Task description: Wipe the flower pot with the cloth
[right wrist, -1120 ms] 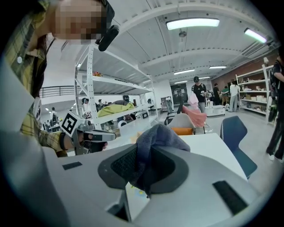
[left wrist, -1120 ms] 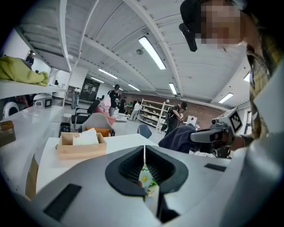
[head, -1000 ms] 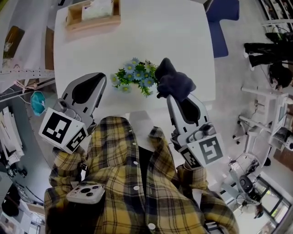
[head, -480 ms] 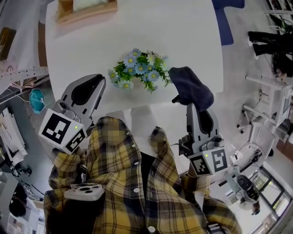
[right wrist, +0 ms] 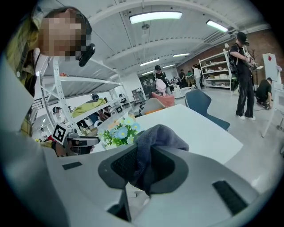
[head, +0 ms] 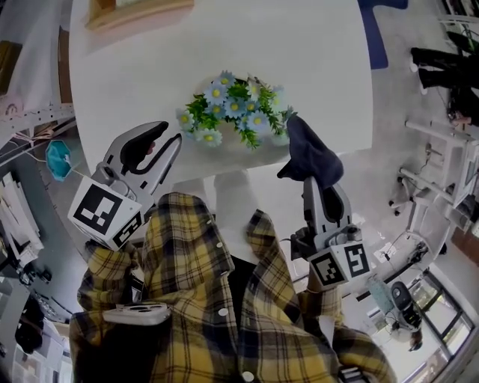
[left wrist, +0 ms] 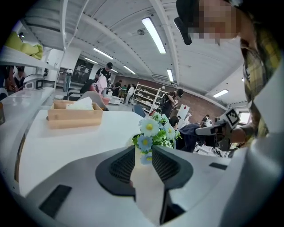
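The flower pot holds a bunch of blue and white flowers (head: 236,105) (left wrist: 153,131) (right wrist: 117,133) near the front edge of the white table (head: 299,52); the leaves hide most of the pot. My right gripper (head: 312,182) (right wrist: 143,155) is shut on a dark blue cloth (head: 308,153) (right wrist: 155,135), which hangs just right of the flowers and in front of them. My left gripper (head: 172,135) (left wrist: 143,150) points at the flowers from the left front. Its jaws have just been opening and stand slightly apart, with nothing between them.
A wooden tray (head: 138,11) (left wrist: 75,114) with white tissue stands at the table's far left. A blue chair (head: 382,37) (right wrist: 204,106) stands beyond the far right corner. Shelves, desks and several people fill the room around the table.
The left jaws were shut and now stand parted. The right gripper has carried the cloth from against the flowers out to their right. Both grippers sit lower, near the table's front edge.
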`<state>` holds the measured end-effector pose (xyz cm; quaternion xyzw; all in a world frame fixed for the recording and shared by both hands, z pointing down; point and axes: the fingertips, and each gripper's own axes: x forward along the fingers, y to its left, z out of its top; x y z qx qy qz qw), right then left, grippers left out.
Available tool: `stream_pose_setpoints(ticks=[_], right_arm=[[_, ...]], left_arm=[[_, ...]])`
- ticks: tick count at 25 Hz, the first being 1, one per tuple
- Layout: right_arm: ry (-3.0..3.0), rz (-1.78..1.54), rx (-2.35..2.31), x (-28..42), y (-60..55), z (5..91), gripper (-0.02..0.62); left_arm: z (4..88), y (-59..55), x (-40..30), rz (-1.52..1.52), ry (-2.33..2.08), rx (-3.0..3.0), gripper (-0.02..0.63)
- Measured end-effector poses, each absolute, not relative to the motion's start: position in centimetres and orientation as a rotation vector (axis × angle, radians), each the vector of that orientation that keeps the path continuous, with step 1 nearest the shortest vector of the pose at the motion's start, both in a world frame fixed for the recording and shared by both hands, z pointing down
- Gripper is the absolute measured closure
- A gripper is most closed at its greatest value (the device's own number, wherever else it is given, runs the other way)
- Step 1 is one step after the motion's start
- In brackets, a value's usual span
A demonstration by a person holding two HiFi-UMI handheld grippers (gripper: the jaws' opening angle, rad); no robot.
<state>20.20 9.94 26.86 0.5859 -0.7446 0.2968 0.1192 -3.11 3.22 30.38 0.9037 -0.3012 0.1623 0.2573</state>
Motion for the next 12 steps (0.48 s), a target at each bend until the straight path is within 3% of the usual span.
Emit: stream_pose_setpoints(ticks=[5, 12], right_arm=[[-2.162, 0.927, 1.661, 19.8, 10.4, 29.0, 0.534], [-2.188, 1.012, 1.582, 18.3, 10.2, 31.1, 0.534]], left_arm=[[32.9, 4.1, -1.9, 0.580, -0.723, 2.531, 0.420], [36.2, 3.3, -0.5, 0.696, -0.619, 2.626, 0.366]])
